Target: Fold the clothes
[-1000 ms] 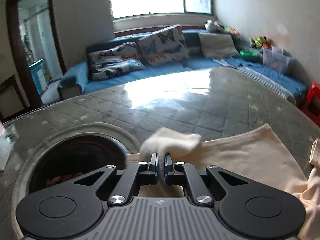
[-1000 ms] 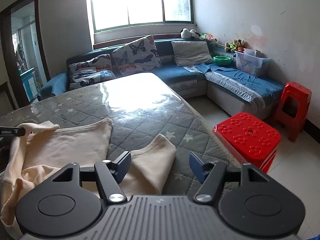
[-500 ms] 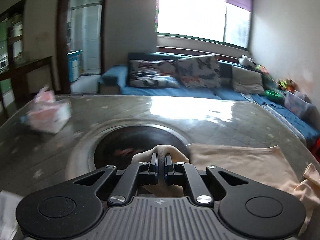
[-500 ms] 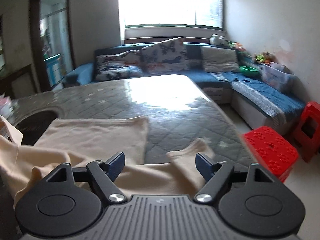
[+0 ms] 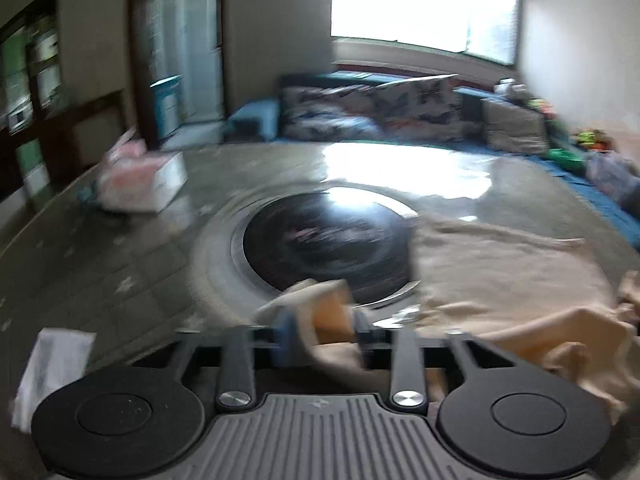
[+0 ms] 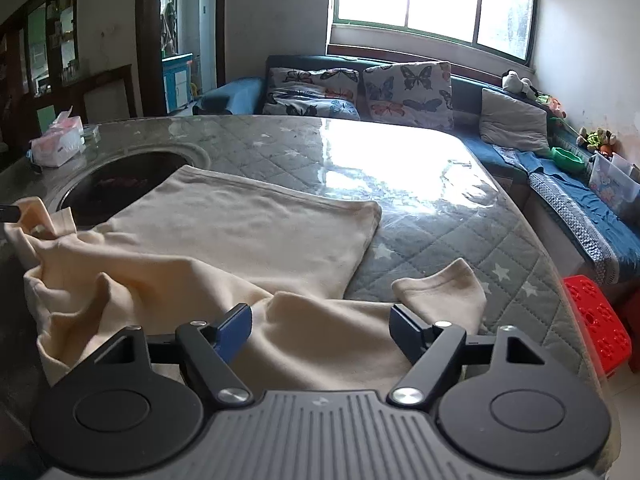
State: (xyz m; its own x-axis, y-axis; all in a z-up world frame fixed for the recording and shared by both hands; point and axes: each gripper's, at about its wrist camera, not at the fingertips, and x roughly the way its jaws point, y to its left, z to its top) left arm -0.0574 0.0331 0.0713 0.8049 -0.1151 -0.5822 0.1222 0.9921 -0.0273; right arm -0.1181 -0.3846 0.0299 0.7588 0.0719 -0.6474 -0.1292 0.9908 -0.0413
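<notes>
Cream garment [image 6: 240, 232] (rumpled) slack between opening left tongs [image 5: 323, 332].

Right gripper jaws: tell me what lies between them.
In the right wrist view, a stretch of the cream garment lies between the open jaws of the right gripper; neither jaw presses on it.

Daylight from window [image 6: 432, 0] | tabletop [image 6: 400, 152] glare | left view motion-blurred (fisheye edges)

My left hand-held gripper [image 5: 322, 334] has just been opening, cream garment [image 5: 500, 280] fold between its jaws; dark round inset [image 5: 324, 240] at twelve o'clock.
</notes>
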